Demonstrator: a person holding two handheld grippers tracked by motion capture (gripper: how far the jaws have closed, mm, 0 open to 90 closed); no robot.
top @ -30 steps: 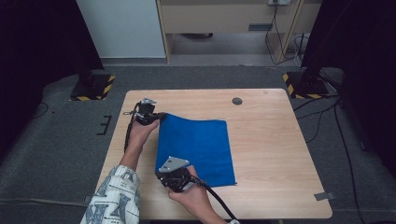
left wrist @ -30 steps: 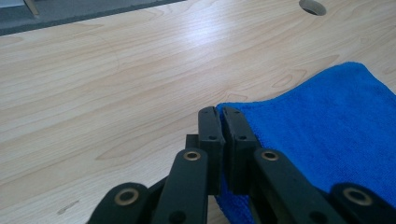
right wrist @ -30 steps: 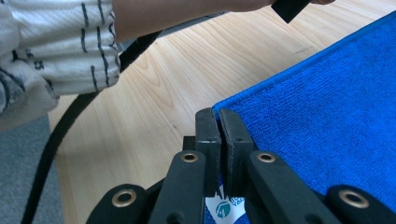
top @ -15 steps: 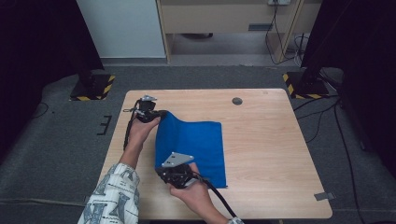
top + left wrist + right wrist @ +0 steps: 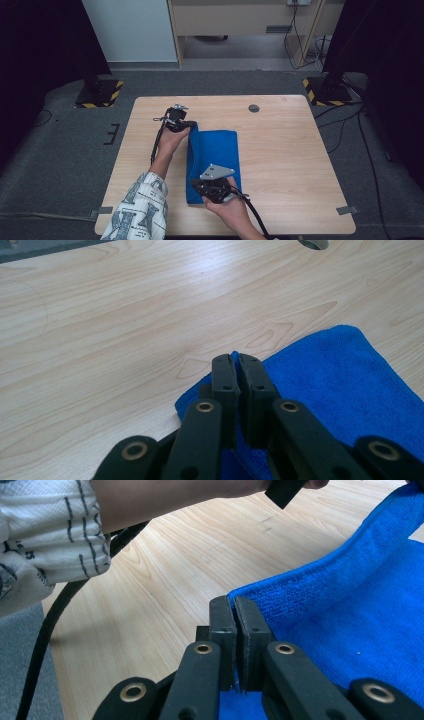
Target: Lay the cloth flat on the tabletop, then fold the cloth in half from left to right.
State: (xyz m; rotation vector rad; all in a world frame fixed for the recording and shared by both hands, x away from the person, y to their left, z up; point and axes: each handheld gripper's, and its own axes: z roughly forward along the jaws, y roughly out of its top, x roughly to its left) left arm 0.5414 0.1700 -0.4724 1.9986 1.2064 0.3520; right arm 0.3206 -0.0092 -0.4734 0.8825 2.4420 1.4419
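Blue cloth [image 5: 215, 155] gripped at two corners
Left gripper [image 5: 186, 125] and right gripper [image 5: 197, 186] are each clamped on a corner; the cloth is spread rightward of both.

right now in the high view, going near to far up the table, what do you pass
right gripper shut on the near corner of the blue cloth → the cloth's folded body → left gripper shut on its far corner → small round grommet hole near the far edge of the wooden table
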